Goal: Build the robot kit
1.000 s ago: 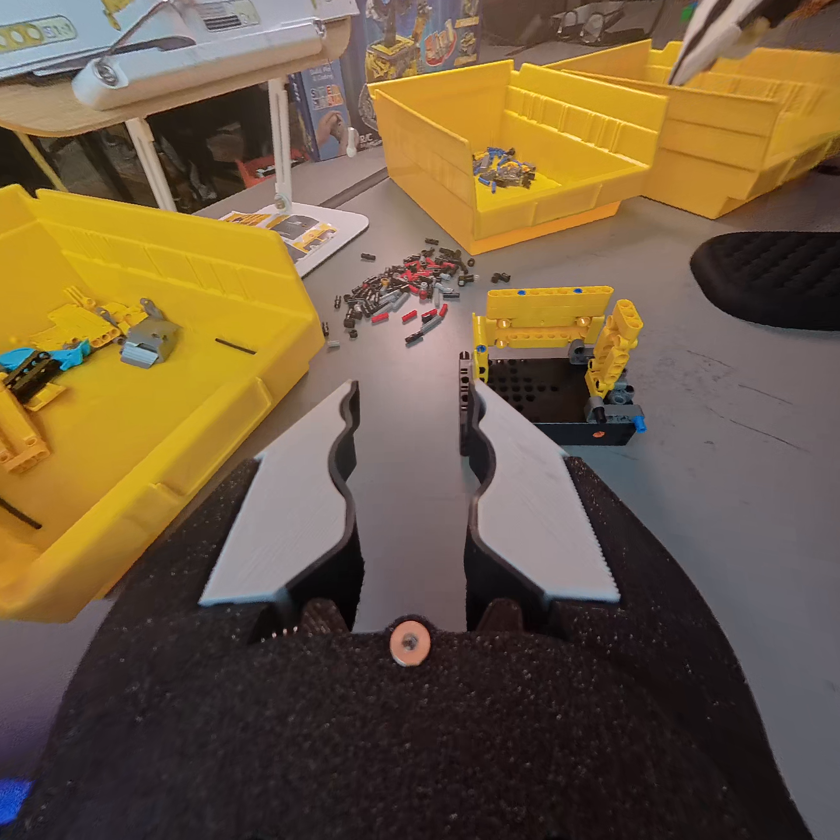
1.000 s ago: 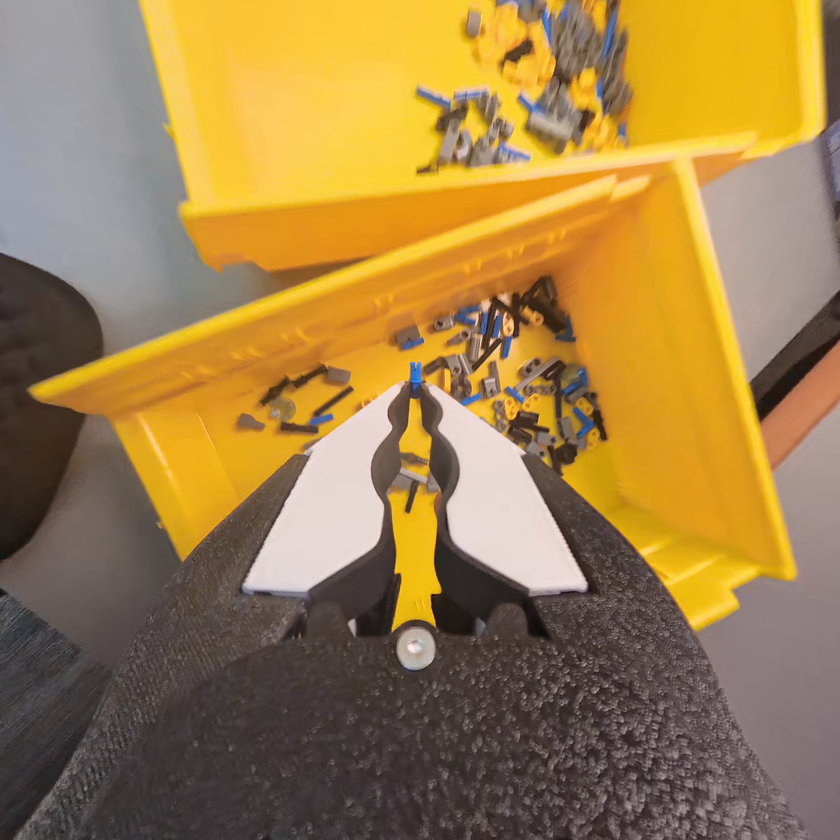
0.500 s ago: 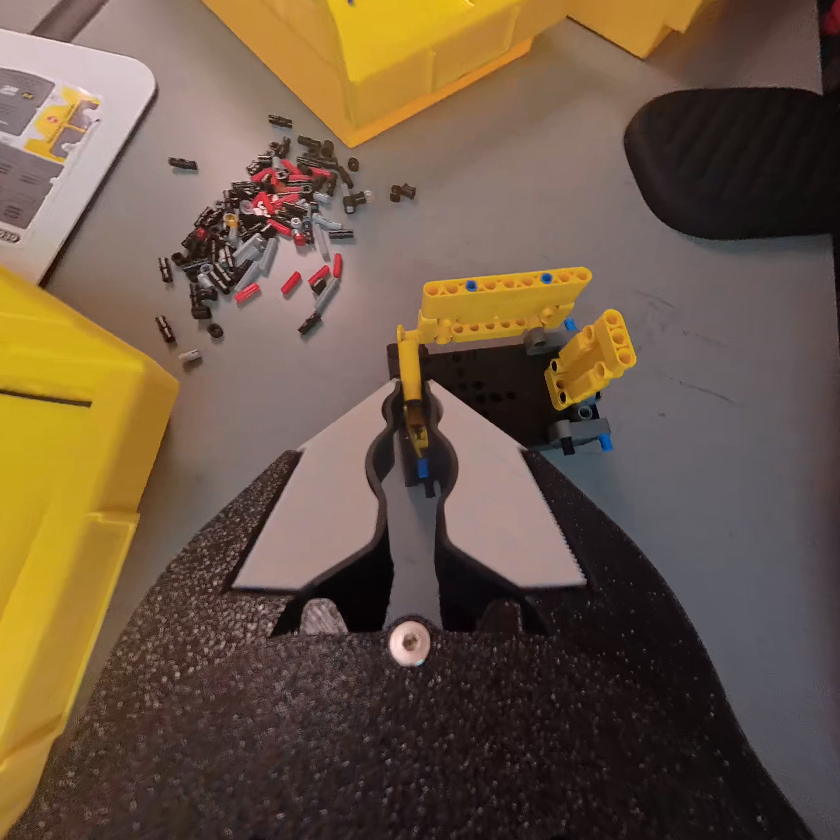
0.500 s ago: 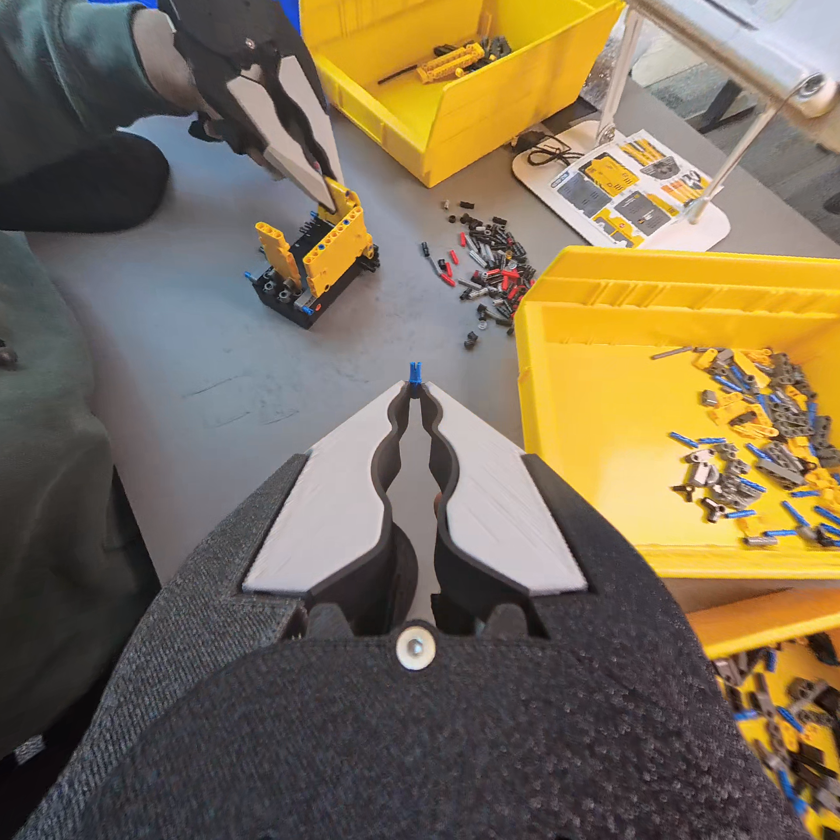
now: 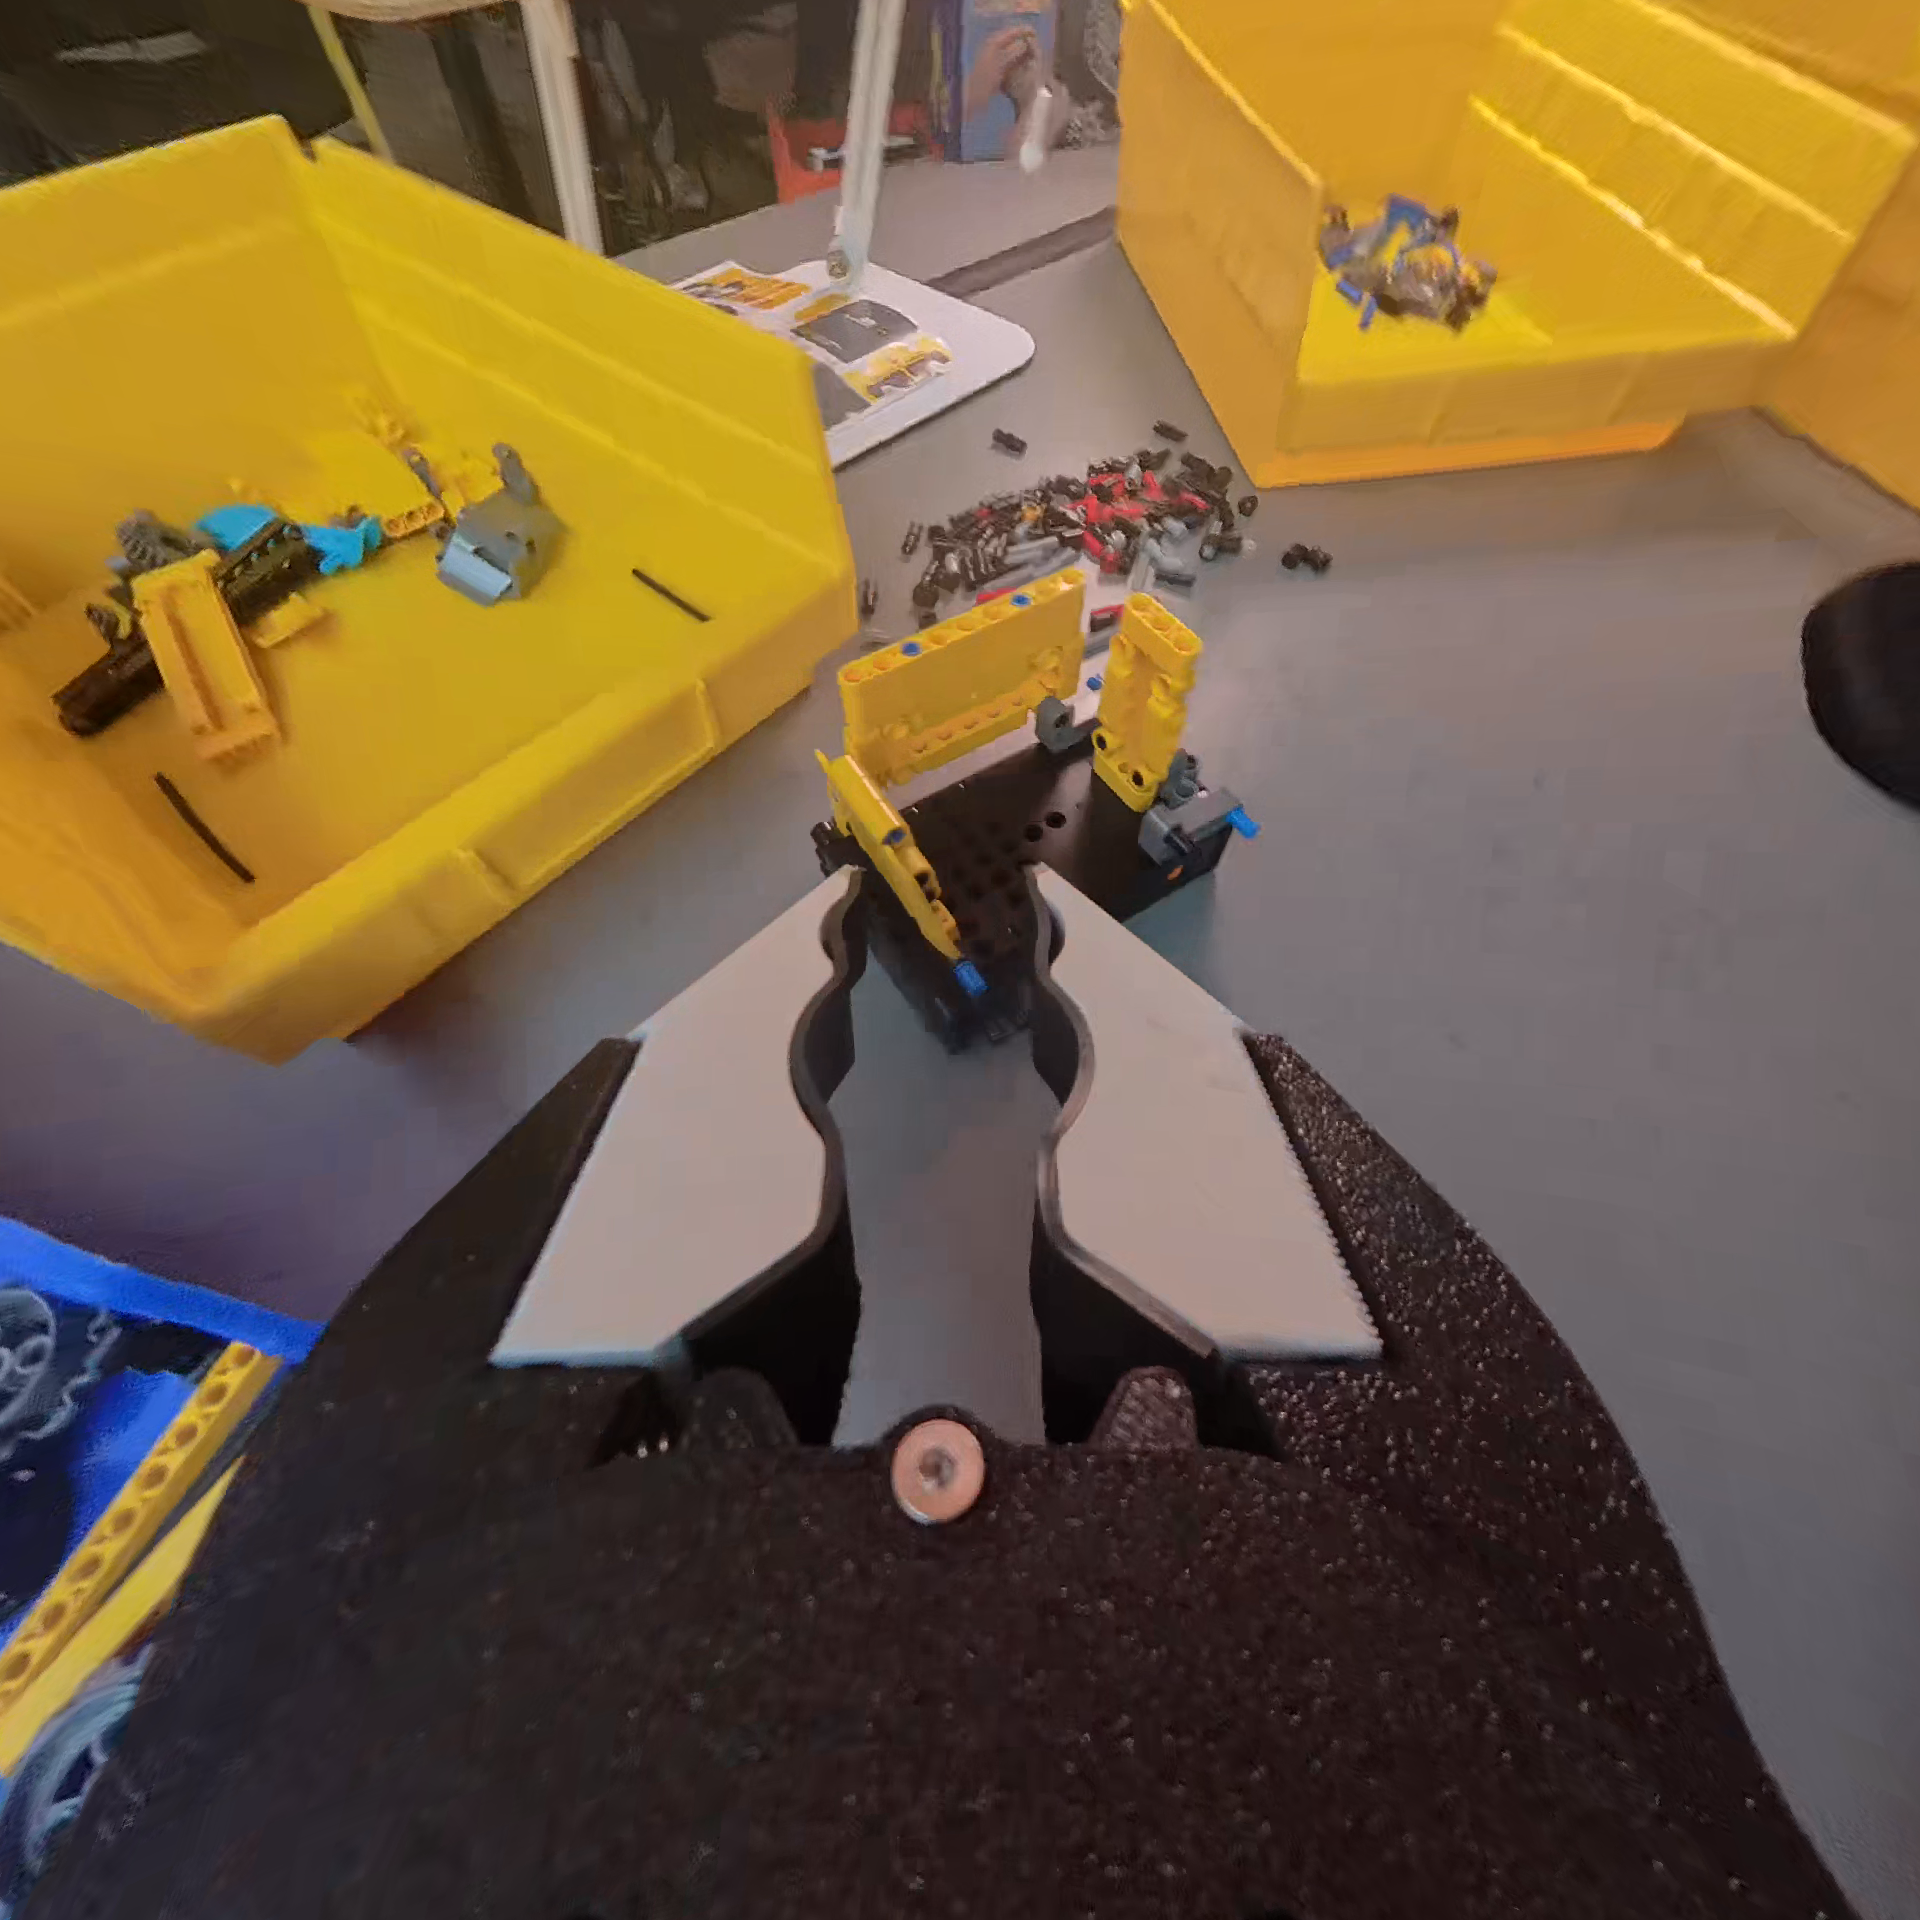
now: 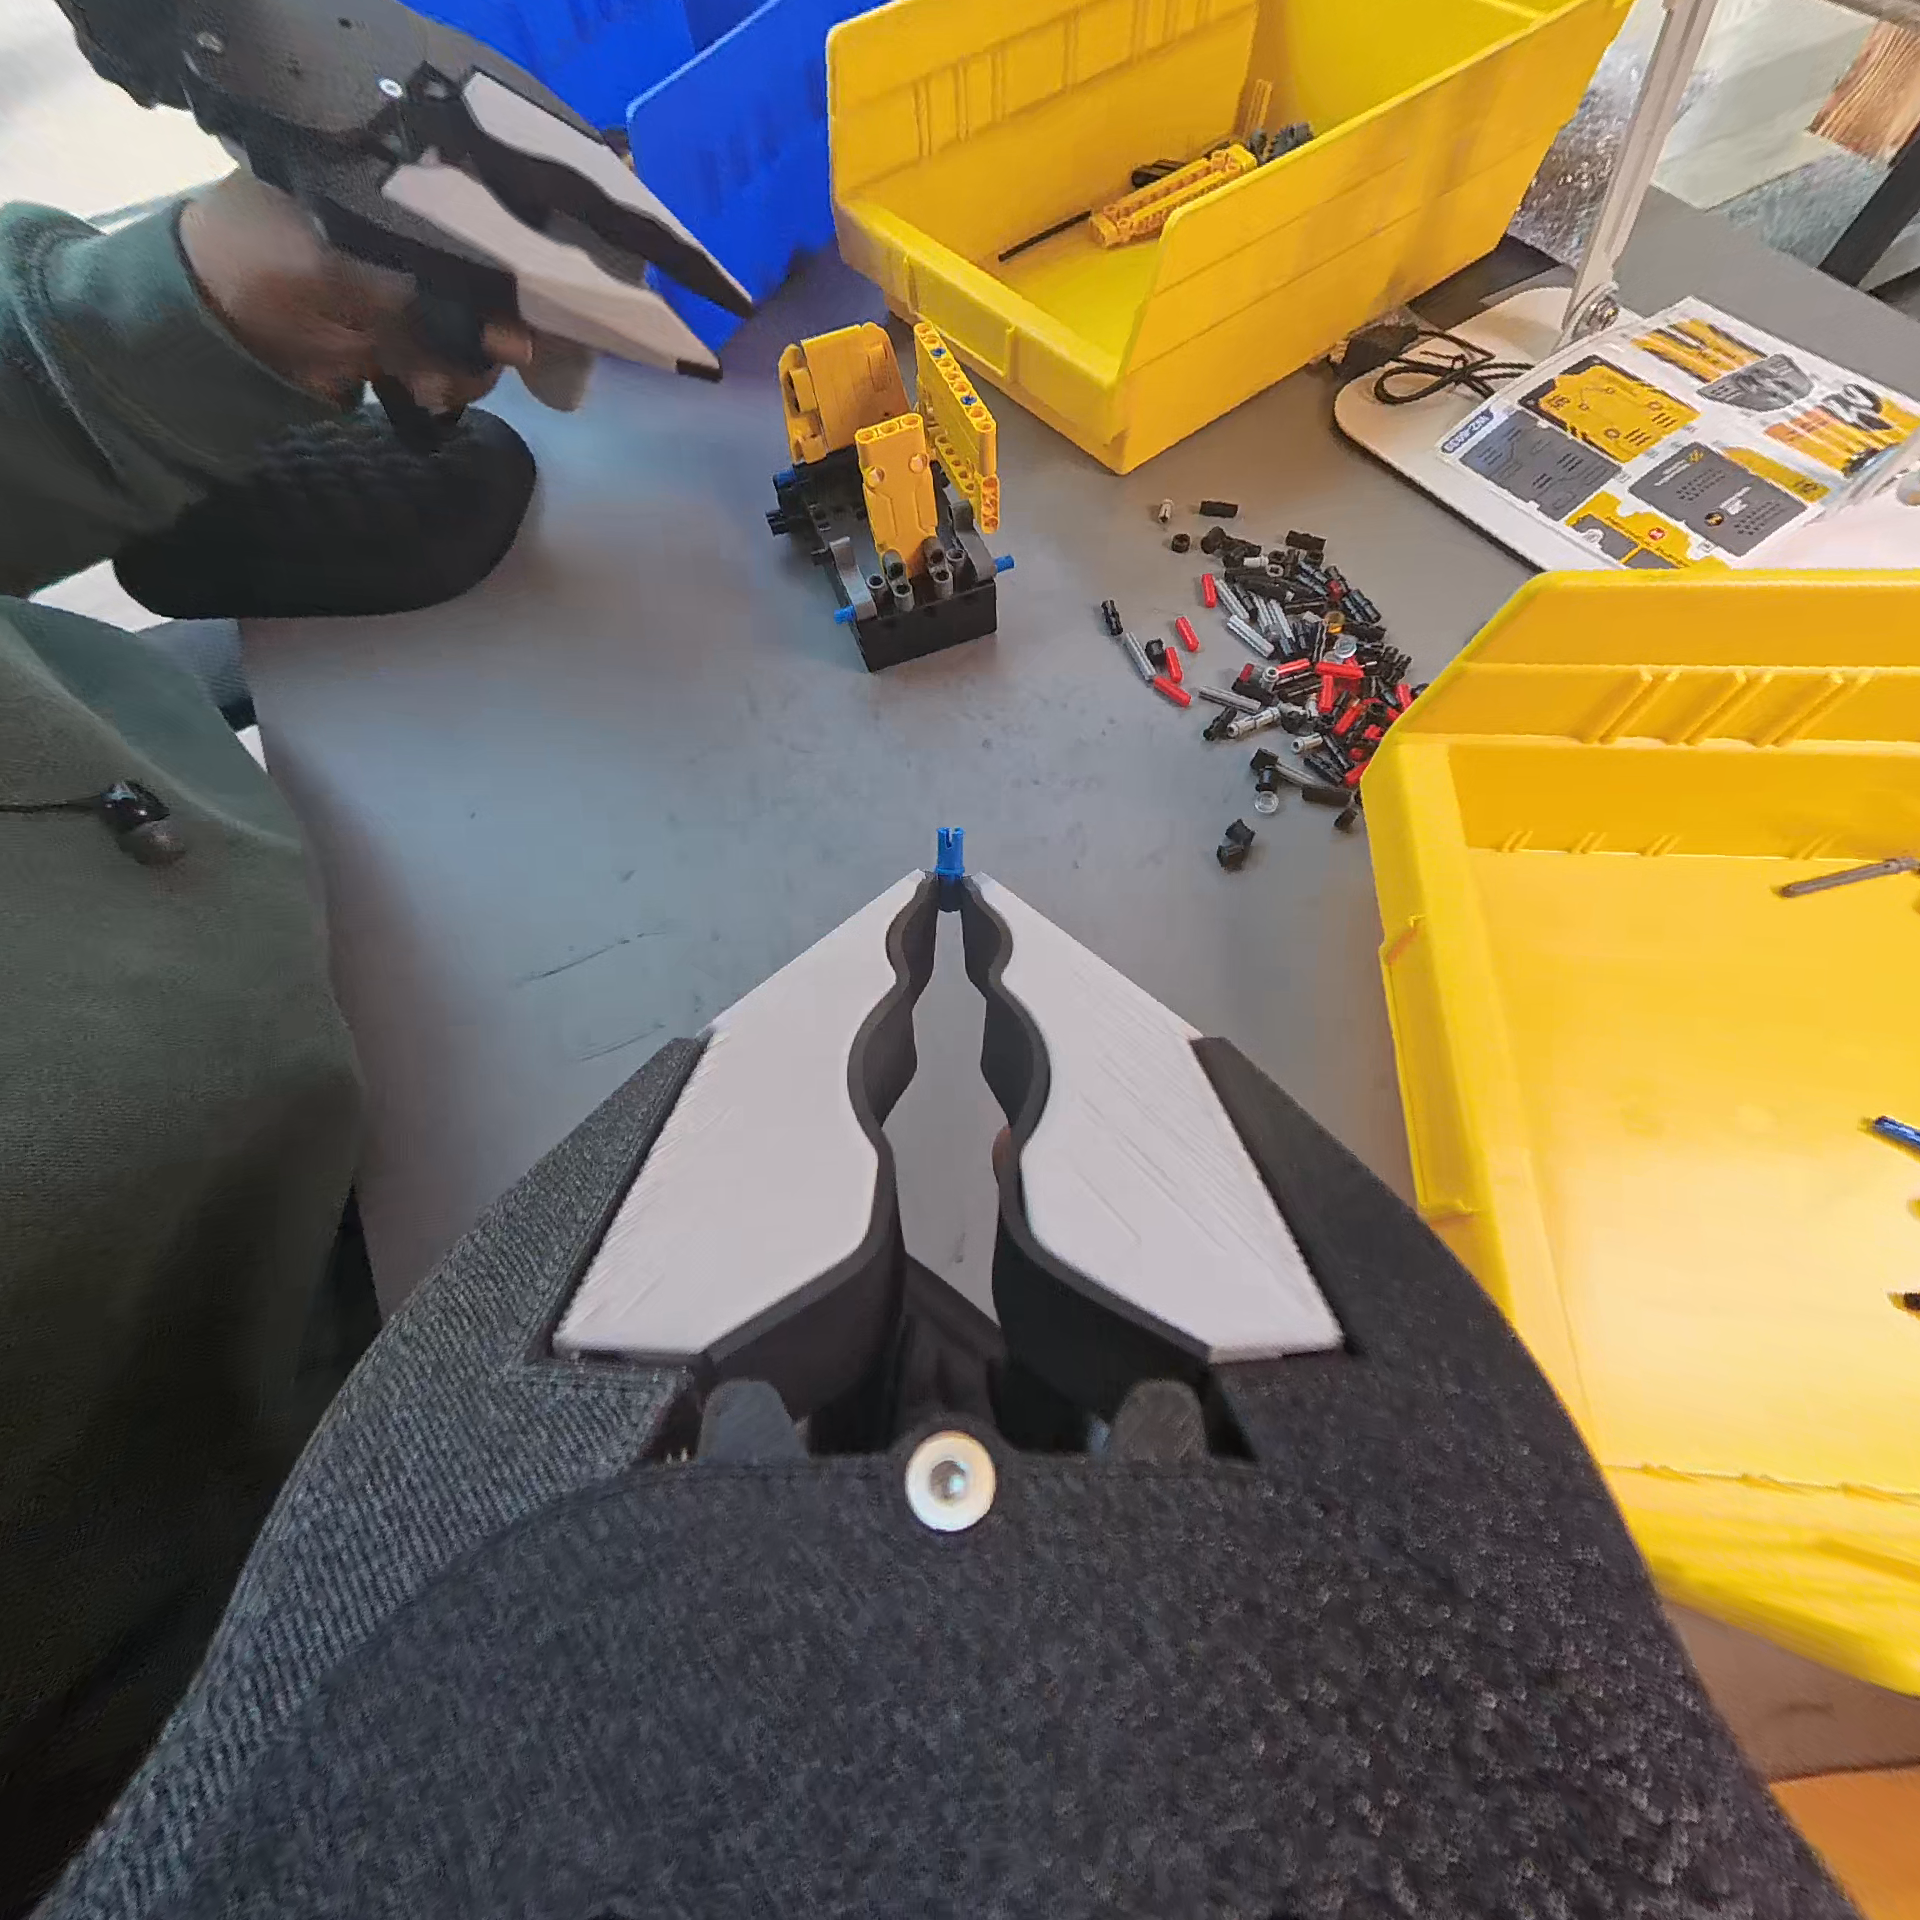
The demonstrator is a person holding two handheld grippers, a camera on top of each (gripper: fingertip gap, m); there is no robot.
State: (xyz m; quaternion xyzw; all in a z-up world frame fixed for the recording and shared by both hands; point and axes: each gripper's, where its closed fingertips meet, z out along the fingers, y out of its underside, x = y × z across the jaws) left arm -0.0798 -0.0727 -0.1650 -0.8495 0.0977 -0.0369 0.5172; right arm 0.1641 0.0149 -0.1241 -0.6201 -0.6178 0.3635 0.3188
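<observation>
Two handheld grippers over a grey table (image 6: pixel 644 831) strewn with building-toy parts.

The right gripper (image 6: pixel 948 883) hovers above the table's middle, its fingers pinched nearly together on a small blue pin (image 6: pixel 948 854) that sticks out past the tips. The left gripper (image 5: pixel 943 883) is spread wide and holds nothing, its tips just above the near end of the half-built yellow-and-black model (image 5: pixel 1023 769), which stands upright mid-table; in the right wrist view it hangs clear of the model, held by a hand in a green sleeve (image 6: pixel 94 343). A scatter of small black, red and grey pins (image 6: pixel 1283 655) lies just beyond the model. Yellow bins (image 5: pixel 436 665) of loose parts sit along the table's edges, and an instruction booklet (image 6: pixel 1683 436) lies toward the far edge.
</observation>
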